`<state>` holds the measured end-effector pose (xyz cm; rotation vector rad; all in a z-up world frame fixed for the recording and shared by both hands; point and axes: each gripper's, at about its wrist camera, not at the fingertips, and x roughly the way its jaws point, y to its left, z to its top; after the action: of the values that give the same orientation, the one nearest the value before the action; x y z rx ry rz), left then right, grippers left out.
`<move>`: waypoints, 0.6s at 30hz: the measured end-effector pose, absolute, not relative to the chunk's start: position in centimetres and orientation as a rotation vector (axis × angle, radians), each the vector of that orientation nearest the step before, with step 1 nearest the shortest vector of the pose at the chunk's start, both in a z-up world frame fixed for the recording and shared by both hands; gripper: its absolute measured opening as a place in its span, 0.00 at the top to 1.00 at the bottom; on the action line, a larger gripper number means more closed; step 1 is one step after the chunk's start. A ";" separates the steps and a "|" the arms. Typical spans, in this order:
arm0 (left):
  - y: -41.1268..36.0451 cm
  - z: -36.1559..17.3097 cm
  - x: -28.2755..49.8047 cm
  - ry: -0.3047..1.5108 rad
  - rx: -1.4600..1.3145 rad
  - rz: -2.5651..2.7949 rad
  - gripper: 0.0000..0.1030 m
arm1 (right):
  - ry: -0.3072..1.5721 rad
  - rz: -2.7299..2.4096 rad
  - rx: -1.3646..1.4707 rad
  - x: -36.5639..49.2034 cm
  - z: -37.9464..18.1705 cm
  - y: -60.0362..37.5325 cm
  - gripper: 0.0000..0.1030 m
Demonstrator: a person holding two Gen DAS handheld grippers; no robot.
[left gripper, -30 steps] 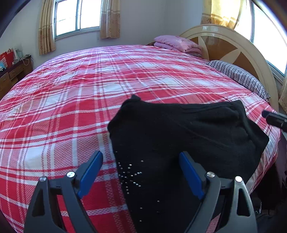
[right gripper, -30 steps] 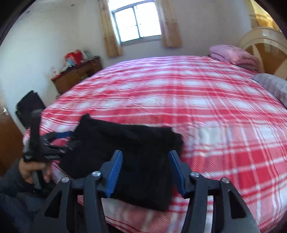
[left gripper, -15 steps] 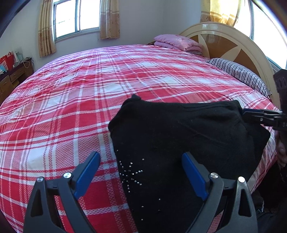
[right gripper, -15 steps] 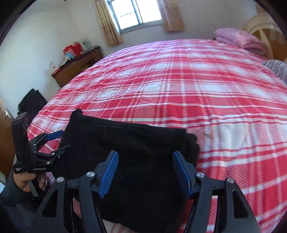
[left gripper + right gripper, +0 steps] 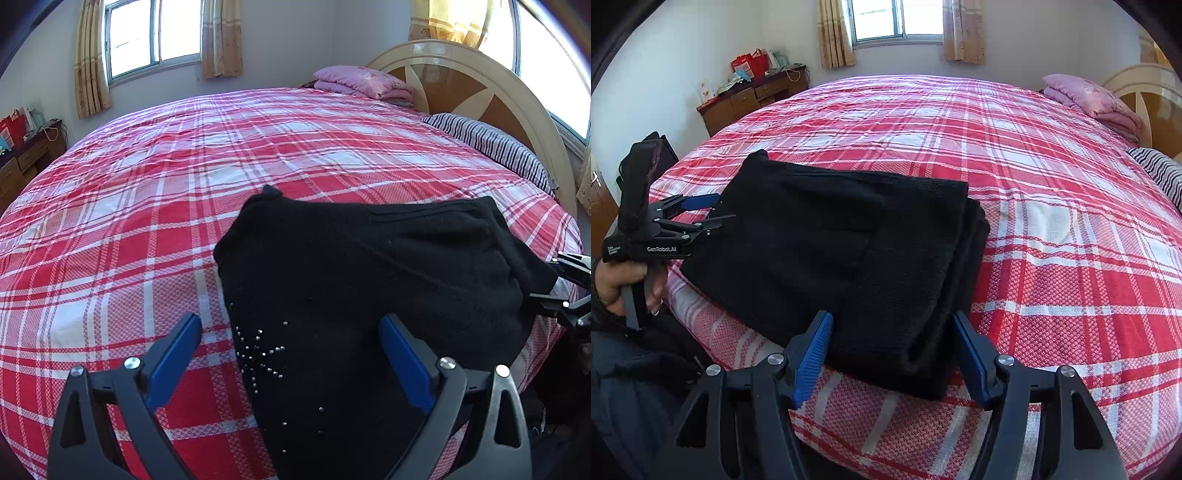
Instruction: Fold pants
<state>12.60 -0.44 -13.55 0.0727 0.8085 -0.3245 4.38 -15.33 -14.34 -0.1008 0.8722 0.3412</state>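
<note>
Black folded pants (image 5: 369, 266) with a star of small studs lie on the near edge of the red plaid bed (image 5: 147, 221). My left gripper (image 5: 290, 325) hovers over their left end. Its jaws are opening, the blue pads stand wide apart and press on nothing. In the right wrist view the pants (image 5: 831, 240) are a thick folded stack. My right gripper (image 5: 892, 319) is open, its pads either side of the stack's near corner without squeezing it. Each gripper shows in the other's view: the left gripper (image 5: 718, 210) at the pants' left edge, the right gripper (image 5: 554, 280) at their right edge.
A pink folded blanket (image 5: 364, 81) and a striped pillow (image 5: 491, 144) lie by the curved headboard (image 5: 461, 74). A wooden dresser (image 5: 753, 96) with red bags stands beyond the bed. A person's hand (image 5: 613, 280) holds the left gripper at the bed's edge.
The left jaws have spread a little wider while that hand stayed put. The right gripper has come down and closer to the pants' right end, which now fills more of its view.
</note>
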 end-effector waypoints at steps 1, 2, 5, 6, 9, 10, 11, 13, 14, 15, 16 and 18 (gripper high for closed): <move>-0.4 -13.5 12.6 0.808 0.072 -0.325 0.04 | 0.869 0.346 -0.099 4.3 -14.2 -15.4 0.36; -0.3 -13.5 12.6 0.805 0.073 -0.324 0.04 | 0.865 0.356 -0.079 4.2 -13.9 -15.7 0.36; 0.1 -13.3 12.6 0.792 0.067 -0.313 0.04 | 0.844 0.386 0.081 4.8 -12.6 -17.7 0.36; 0.3 -13.3 12.8 0.799 0.047 -0.320 0.04 | 0.840 0.385 0.136 5.2 -12.4 -18.5 0.36; 1.2 -14.1 13.8 0.845 -0.056 -0.379 0.04 | 0.861 0.355 0.234 7.0 -12.9 -20.3 0.36; 1.4 -14.5 14.2 0.860 -0.085 -0.391 0.04 | 0.878 0.328 0.248 7.9 -13.4 -20.8 0.36; 1.6 -14.6 14.4 0.857 -0.101 -0.405 0.04 | 0.894 0.321 0.266 8.4 -13.9 -20.9 0.36; 1.5 -14.5 14.7 0.850 -0.104 -0.425 0.04 | 0.908 0.348 0.291 9.3 -14.5 -20.8 0.36; 1.4 -14.4 14.9 0.851 -0.104 -0.437 0.05 | 0.906 0.359 0.280 9.5 -14.5 -20.3 0.36; 1.3 -14.4 15.1 0.853 -0.109 -0.449 0.07 | 0.910 0.376 0.275 9.7 -14.6 -19.9 0.36; 1.3 -14.4 15.3 0.855 -0.118 -0.456 0.12 | 0.917 0.397 0.272 9.8 -14.6 -19.3 0.36; 1.2 -14.3 15.5 0.858 -0.143 -0.490 0.28 | 0.922 0.407 0.257 10.0 -14.8 -18.6 0.37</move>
<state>15.52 1.18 -14.26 -0.1430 0.8581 -0.4897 10.01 -18.61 -14.80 0.2571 0.9220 0.4072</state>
